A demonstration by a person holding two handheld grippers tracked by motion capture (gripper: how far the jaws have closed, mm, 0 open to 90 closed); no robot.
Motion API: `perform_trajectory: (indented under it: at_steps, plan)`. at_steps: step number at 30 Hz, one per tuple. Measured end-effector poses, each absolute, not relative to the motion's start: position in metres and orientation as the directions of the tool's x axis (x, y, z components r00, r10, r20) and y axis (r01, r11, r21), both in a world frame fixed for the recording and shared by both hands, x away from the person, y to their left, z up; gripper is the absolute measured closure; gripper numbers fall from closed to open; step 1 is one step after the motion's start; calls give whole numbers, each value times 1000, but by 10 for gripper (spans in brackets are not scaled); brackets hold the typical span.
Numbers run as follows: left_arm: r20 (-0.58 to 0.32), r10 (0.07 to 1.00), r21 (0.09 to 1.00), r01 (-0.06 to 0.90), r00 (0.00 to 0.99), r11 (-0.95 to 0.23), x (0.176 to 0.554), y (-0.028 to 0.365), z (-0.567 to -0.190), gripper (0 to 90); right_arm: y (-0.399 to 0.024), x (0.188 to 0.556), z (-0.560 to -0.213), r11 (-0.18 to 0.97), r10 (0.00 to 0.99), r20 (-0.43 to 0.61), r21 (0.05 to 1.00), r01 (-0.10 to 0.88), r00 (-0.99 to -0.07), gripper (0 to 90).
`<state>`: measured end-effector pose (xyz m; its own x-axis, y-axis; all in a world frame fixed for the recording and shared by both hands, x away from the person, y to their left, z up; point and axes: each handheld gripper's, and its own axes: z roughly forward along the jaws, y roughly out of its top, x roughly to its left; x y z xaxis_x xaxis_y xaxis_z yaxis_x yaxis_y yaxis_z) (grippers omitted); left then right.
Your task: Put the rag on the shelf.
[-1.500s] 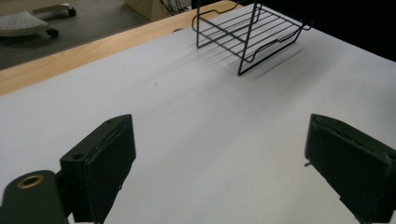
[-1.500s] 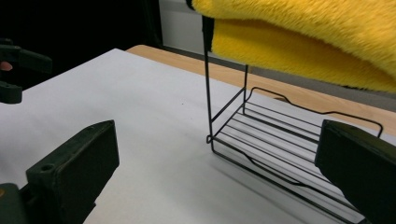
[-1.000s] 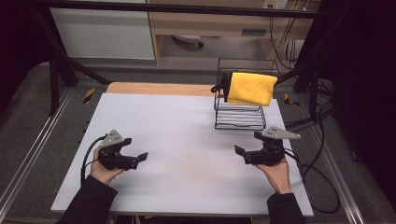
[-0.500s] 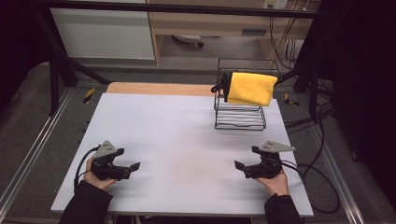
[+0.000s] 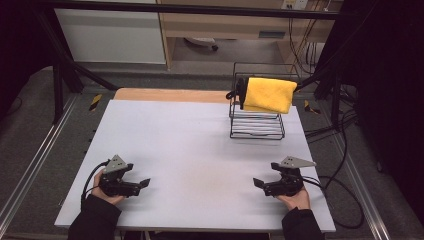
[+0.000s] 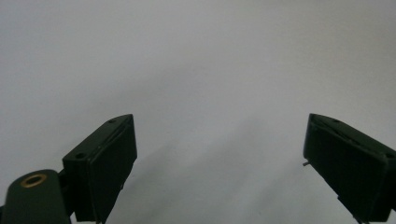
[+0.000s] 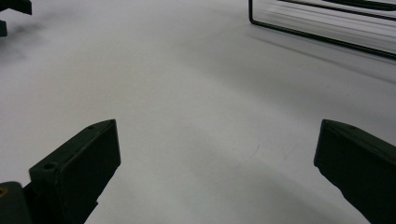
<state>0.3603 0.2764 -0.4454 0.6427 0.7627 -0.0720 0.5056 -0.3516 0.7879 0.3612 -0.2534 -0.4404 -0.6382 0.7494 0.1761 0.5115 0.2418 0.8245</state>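
Wire rack (image 5: 257, 124) at the far right of the desk (image 5: 200, 145) is the one container here, black and open-sided, with a yellow cloth (image 5: 268, 94) draped over its top rail. A small dark piece sits at the cloth's left end, possibly a clip, though the high view is too coarse to be sure. The cloth hides the rack's upper back, so what lies behind it cannot be made out; the lower tier looks bare wire.

Both grippers rest low near the front edge of the desk, well apart from each other and from the rack. The left gripper (image 5: 142, 184) is held in the left hand (image 5: 107, 192) at the front left, its jaws spread wide with nothing between them; its own view (image 6: 219, 154) shows plain white surface in the gap. The right gripper (image 5: 259, 183), in the right hand (image 5: 295, 197), also stands wide apart and empty (image 7: 217, 163). Its view catches the rack's bottom corner (image 7: 322, 28), blurred and cut off by the frame, and a dark sliver of the left gripper (image 7: 11, 11) at top left.
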Motion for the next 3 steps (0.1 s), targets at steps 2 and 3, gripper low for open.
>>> perform_trajectory:
  at_steps: [2, 3]
  plan:
    - [-74, 764, 791, 504, 641, -346, 360, 276, -445, 97, -253, 361, -441, 246, 749, 174, 822, 513, -639, 9]
    - [-75, 763, 791, 504, 642, -347, 360, 276, -445, 97, -253, 361, -441, 247, 749, 174, 822, 513, -639, 9]
